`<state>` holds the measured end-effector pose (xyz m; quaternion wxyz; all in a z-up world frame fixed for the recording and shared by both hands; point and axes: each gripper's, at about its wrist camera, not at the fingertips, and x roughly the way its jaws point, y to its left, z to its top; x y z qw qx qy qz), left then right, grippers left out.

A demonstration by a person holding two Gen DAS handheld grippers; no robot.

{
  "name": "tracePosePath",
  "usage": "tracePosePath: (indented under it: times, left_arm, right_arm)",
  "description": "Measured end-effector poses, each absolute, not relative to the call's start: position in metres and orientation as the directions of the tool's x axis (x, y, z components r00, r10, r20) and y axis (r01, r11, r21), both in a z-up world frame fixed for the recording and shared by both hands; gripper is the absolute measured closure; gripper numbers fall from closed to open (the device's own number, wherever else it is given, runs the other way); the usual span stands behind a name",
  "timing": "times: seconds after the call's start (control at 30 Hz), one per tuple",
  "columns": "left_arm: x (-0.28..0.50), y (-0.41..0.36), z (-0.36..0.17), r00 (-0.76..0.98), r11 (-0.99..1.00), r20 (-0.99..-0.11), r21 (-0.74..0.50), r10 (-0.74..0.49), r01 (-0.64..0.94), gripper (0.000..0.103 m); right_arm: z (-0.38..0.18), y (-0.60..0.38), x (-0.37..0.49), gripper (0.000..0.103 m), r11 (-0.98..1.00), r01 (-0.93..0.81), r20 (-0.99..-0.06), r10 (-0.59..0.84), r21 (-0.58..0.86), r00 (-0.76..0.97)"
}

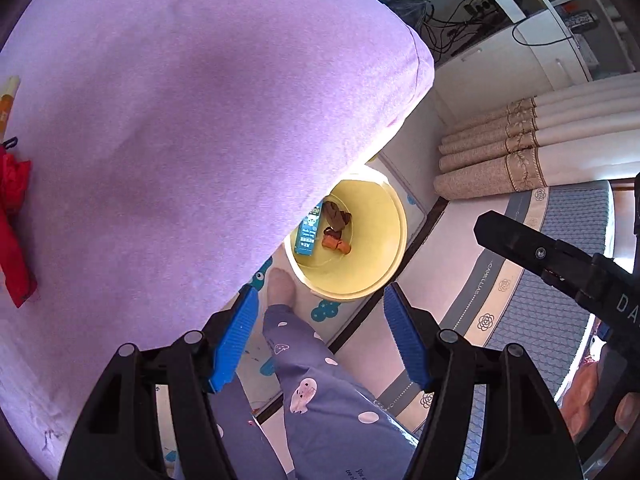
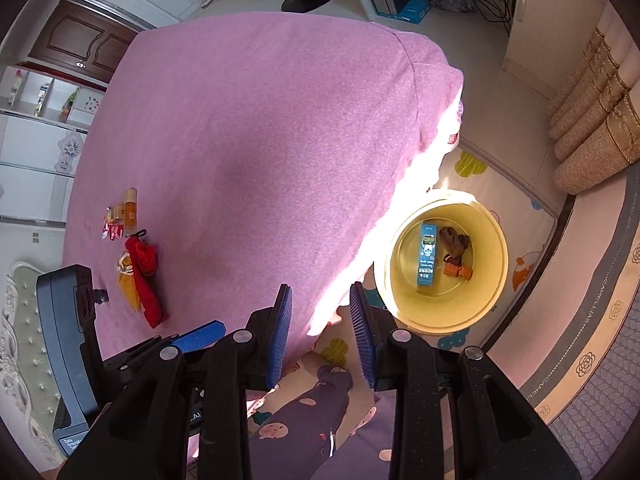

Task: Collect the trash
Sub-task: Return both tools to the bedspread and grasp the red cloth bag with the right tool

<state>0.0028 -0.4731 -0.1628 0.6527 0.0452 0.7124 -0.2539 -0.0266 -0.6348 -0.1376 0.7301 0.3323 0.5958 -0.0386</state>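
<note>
Both tongs, left (image 1: pixel 316 336) & right (image 2: pixel 320 336), gape empty; bin (image 2: pixel 496 280) holds 3 pcs, wrappers (image 2: pixel 114 228) left on bed (image 2: pixel 260 140).

Matt purple cloth bedcover (image 2: pixel 248 128); smooth yellow plastic basin (image 2: pixel 490 268)
</note>
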Motion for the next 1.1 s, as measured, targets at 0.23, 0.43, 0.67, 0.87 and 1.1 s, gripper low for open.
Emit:
tracePosePath:
  times: [0.23, 0.43, 0.67, 0.87, 1.1]
  left_arm:
    - [0.026, -0.374, -0.15, -0.07, 0.918, -0.962, -0.273, -0.264, 0.286, 0.038]
    - [0.04, -0.288, -0.145, -0.022, 0.948, -0.966, -0.255, -0.256, 0.188, 0.037]
    - [0.047, -0.198, -0.142, 0.012, 0.963, -0.97, -0.241, -0.244, 0.122, 0.037]
    - [0.051, -0.141, -0.145, 0.041, 0.972, -0.973, -0.224, -0.227, 0.073, 0.034]
    - [0.064, -0.098, -0.159, 0.04, 0.972, -0.973, -0.229, -0.227, -0.045, 0.033]
  right_arm:
    - [-0.122, -0.544, 0.015, 0.073, 0.826, 0.324, -0.882, 0.388, 0.462, 0.268]
    - [-0.117, -0.461, 0.041, 0.073, 0.849, 0.232, -0.873, 0.423, 0.475, 0.241]
    - [-0.121, -0.381, 0.057, 0.073, 0.864, 0.172, -0.874, 0.437, 0.474, 0.212]
    - [-0.127, -0.329, 0.071, 0.073, 0.874, 0.132, -0.878, 0.441, 0.468, 0.187]
    - [-0.136, -0.294, 0.097, 0.068, 0.896, 0.082, -0.893, 0.422, 0.437, 0.153]
